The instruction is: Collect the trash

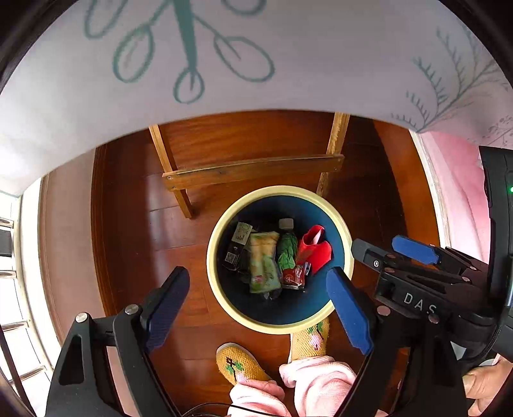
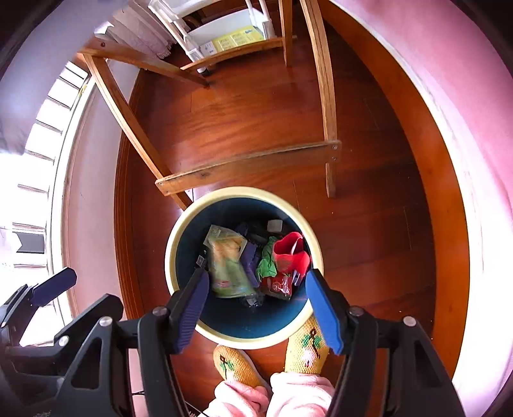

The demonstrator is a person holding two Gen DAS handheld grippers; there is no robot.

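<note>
A round bin with a cream rim (image 1: 224, 304) (image 2: 179, 231) and dark blue inside stands on the wooden floor. It holds a green snack bag (image 1: 263, 263) (image 2: 227, 266), a red cup (image 1: 312, 248) (image 2: 290, 250), a red wrapper (image 1: 293, 277) (image 2: 277, 285), a green-labelled bottle (image 1: 286, 247) and a dark packet (image 1: 239, 245). My left gripper (image 1: 258, 288) is open and empty above the bin. My right gripper (image 2: 255, 288) is open and empty above the bin; it also shows at the right of the left wrist view (image 1: 388, 253).
A wooden chair frame (image 1: 253, 170) (image 2: 250, 163) stands just beyond the bin. The person's yellow slippers (image 1: 237, 362) (image 2: 304, 349) touch the bin's near side. A patterned white cloth (image 1: 256, 64) hangs above. A pink wall (image 2: 474, 160) is right, a white shelf (image 2: 224, 29) far back.
</note>
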